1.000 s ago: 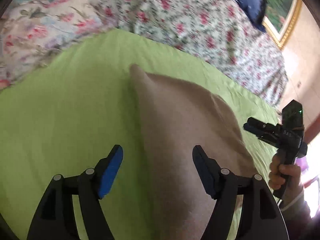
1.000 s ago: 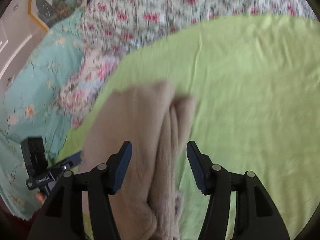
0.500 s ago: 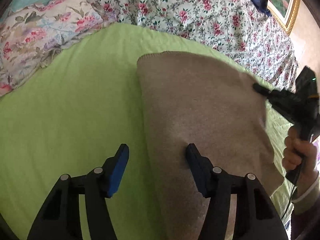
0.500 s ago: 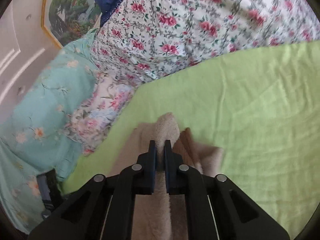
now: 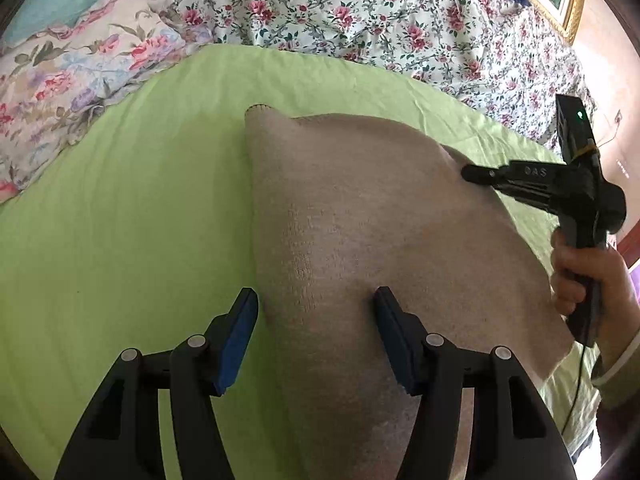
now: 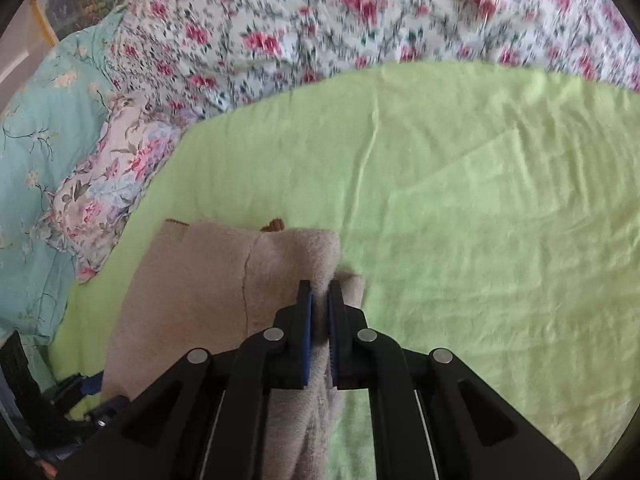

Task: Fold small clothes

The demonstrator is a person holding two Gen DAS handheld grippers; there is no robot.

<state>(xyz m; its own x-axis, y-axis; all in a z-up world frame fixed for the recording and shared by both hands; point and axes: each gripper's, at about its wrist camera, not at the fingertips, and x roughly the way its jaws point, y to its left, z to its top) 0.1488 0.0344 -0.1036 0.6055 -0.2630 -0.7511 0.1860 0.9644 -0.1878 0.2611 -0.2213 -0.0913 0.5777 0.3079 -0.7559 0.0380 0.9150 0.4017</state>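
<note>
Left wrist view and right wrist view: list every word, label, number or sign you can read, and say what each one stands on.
"DAS", roughly; small pale letters on the black body of the right gripper, seen from the left wrist; the first letter is unsure.
Nothing else is readable: the beige garment, the green sheet and the floral bedding show no writing, and the right wrist view is partly blurred.

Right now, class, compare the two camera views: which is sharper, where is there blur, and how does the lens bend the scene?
Left wrist view: sharp; the beige cloth shows its knit, and the green sheet bulges with fisheye curve. Right wrist view: the flowered quilt is smeared by motion blur, while the right gripper, shut on the cloth, stays crisp. Both views have dark round corners.
</note>
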